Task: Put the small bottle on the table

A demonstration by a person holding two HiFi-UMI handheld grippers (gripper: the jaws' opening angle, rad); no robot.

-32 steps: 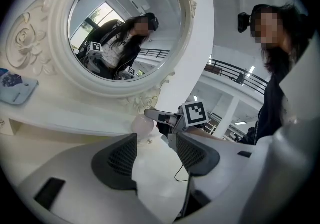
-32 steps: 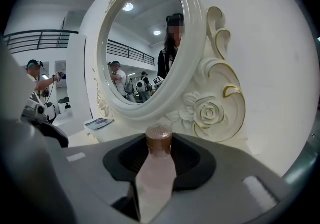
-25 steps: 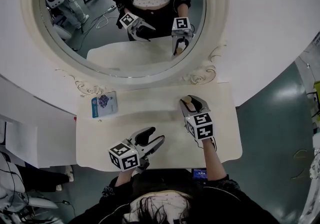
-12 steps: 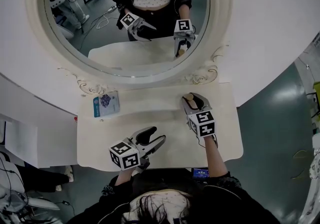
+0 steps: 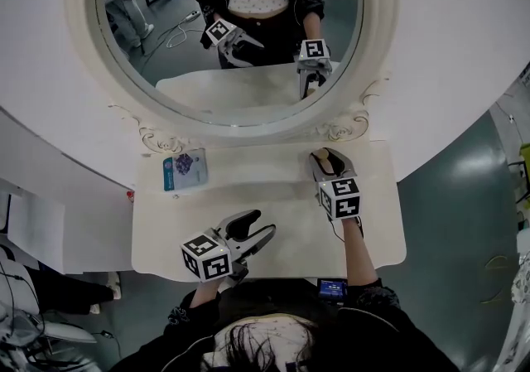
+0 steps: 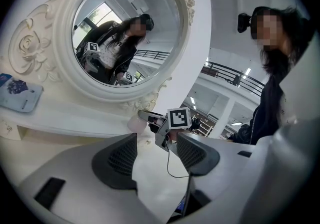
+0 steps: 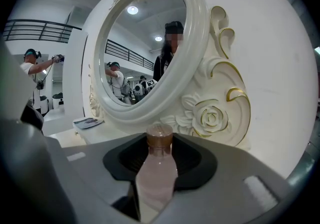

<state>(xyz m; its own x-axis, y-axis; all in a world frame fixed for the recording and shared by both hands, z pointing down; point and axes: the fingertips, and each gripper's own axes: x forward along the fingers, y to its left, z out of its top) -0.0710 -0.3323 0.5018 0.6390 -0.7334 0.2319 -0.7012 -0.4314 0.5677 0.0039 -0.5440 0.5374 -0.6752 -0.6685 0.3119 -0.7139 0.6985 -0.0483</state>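
While the left claw [image 5: 264,226] stays wide, the right claw [image 5: 328,156], gripping the small bottle [image 7: 156,172], edges nearer the mirror [image 5: 240,101].

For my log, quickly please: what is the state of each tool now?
Left tool: open, holding nothing.
Right tool: closed on the small bottle.

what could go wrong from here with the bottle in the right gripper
1. The small bottle, slim and tall, is clamped in the right gripper. I cannot tell whether its base touches the table, so letting go early could topple it.
2. The carved rose on the mirror frame is close ahead; moving further forward could knock the bottle against it.
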